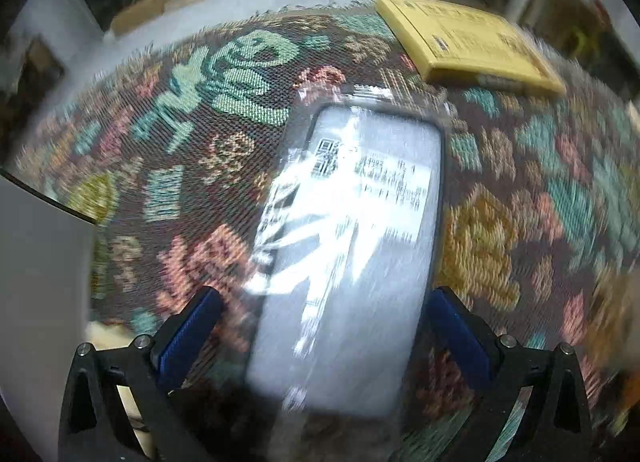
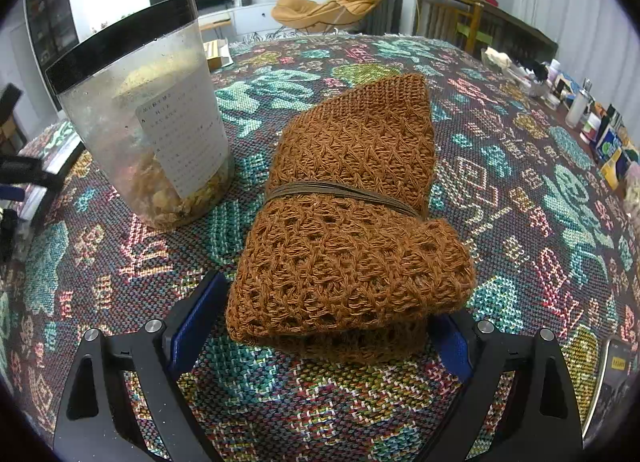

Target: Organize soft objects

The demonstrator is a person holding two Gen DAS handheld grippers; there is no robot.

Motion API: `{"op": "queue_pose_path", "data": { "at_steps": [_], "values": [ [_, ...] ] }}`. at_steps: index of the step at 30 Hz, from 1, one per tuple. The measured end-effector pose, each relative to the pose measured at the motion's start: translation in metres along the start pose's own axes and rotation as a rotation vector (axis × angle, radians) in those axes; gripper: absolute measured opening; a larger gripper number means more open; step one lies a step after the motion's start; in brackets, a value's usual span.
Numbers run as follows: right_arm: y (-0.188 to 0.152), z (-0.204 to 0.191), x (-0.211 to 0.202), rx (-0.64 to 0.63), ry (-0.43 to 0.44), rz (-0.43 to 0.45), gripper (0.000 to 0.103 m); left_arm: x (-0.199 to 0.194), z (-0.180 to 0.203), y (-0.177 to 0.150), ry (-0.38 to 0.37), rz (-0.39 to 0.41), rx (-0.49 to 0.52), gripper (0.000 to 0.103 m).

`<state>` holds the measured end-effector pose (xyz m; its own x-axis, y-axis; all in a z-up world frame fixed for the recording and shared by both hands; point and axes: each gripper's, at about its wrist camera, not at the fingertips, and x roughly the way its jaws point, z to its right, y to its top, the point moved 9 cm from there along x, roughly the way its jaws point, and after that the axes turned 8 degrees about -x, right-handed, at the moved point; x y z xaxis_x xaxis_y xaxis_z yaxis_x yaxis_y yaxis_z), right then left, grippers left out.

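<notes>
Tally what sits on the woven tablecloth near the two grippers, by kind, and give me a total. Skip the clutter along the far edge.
Brown knitted bundle tied with a cord: 1
Grey item in a clear plastic bag: 1
Clear canister with a black rim: 1
Yellow flat box: 1
Total: 4
The left view is blurred, so the bagged item's kind is unclear.

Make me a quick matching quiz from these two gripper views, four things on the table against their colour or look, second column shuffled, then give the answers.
Things:
1. knitted bundle
2. flat box
3. plastic-wrapped pack
4. tall canister

Looks:
A. yellow
B. clear wall, black rim
C. brown, tied round with cord
D. grey under shiny film, white label

Pairs: 1-C, 2-A, 3-D, 4-B
</notes>
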<state>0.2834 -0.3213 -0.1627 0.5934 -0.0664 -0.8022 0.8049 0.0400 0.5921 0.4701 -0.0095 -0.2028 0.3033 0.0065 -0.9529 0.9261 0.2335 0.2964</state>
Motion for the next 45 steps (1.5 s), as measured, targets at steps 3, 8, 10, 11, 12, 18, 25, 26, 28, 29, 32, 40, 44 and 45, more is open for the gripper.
{"op": "queue_pose_path", "data": {
  "at_steps": [3, 8, 10, 11, 12, 18, 25, 26, 28, 29, 32, 40, 44, 45],
  "values": [
    [0.0, 0.0, 0.0, 0.0, 0.0, 0.0, 0.094, 0.0, 0.0, -0.001, 0.009, 0.01, -0.014, 0.102],
    [0.0, 0.0, 0.0, 0.0, 0.0, 0.0, 0.094, -0.018, 0.03, -0.027, -0.098, 0.031, 0.082, 0.077],
    [0.0, 0.0, 0.0, 0.0, 0.0, 0.0, 0.094, -0.027, 0.037, -0.048, -0.137, 0.018, 0.066, 0.077],
    [0.0, 0.0, 0.0, 0.0, 0.0, 0.0, 0.094, -0.033, 0.039, -0.06, -0.147, 0.013, 0.061, 0.077],
    [0.0, 0.0, 0.0, 0.0, 0.0, 0.0, 0.094, -0.042, 0.042, -0.08, -0.169, 0.012, 0.056, 0.077],
    [0.0, 0.0, 0.0, 0.0, 0.0, 0.0, 0.094, -0.082, 0.051, -0.177, -0.18, 0.06, 0.136, 0.077],
    [0.0, 0.0, 0.0, 0.0, 0.001, 0.0, 0.094, -0.074, 0.046, -0.213, -0.087, 0.223, 0.197, 0.101],
    [0.0, 0.0, 0.0, -0.001, 0.001, 0.0, 0.094, -0.074, 0.046, -0.213, -0.084, 0.262, 0.201, 0.103],
    [-0.001, 0.0, 0.0, -0.001, 0.001, 0.0, 0.094, -0.073, 0.042, -0.213, -0.123, 0.29, 0.182, 0.103],
    [0.0, 0.0, 0.0, -0.001, 0.001, 0.0, 0.094, -0.073, 0.041, -0.211, -0.129, 0.288, 0.178, 0.103],
    [0.0, 0.0, 0.0, 0.0, 0.0, 0.001, 0.094, -0.073, 0.042, -0.212, -0.12, 0.294, 0.179, 0.103],
    [-0.001, 0.0, 0.0, -0.001, 0.0, 0.001, 0.094, -0.073, 0.04, -0.212, -0.121, 0.295, 0.177, 0.103],
    [-0.001, 0.0, -0.001, -0.001, 0.001, 0.001, 0.094, -0.073, 0.04, -0.212, -0.121, 0.295, 0.177, 0.103],
    [-0.001, 0.0, 0.0, -0.001, 0.001, 0.001, 0.094, -0.073, 0.04, -0.211, -0.121, 0.295, 0.177, 0.103]
  ]
}}
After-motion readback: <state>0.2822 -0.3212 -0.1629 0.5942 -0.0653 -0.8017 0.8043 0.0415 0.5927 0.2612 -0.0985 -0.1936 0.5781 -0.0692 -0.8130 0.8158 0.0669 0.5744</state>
